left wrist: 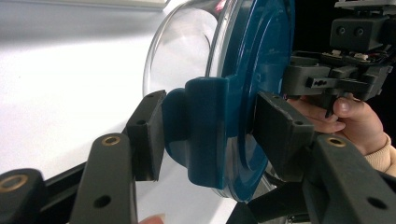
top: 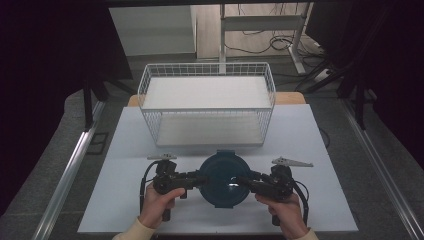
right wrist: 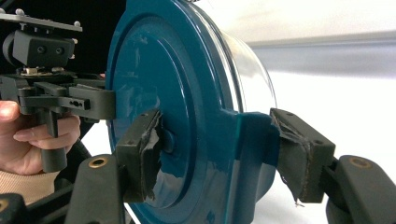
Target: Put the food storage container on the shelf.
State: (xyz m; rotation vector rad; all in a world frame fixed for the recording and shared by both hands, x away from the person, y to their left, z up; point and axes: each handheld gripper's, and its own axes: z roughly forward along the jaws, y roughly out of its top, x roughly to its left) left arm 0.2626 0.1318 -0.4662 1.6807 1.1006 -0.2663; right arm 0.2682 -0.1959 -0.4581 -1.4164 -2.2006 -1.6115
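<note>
A round container (top: pixel 222 179) with a dark teal lid (right wrist: pixel 154 60) and a clear glass body (left wrist: pixel 182 46) is held between both grippers near the table's front edge. My left gripper (top: pixel 197 179) clamps the lid's side clip (left wrist: pixel 205 126) from the left, one pad on the clip and the other on the lid's face. My right gripper (top: pixel 245 181) grips the opposite clip (right wrist: pixel 247 140) the same way, its taped pads (right wrist: pixel 149 144) pressed against lid and clip. In each gripper view the container stands on edge, and the other hand and its gripper are behind it.
A white two-tier wire basket (top: pixel 207 102) stands at the back middle of the pale table (top: pixel 115 200), a short way beyond the container. Bare tabletop lies left and right of the hands. Metal rails run along both sides of the table.
</note>
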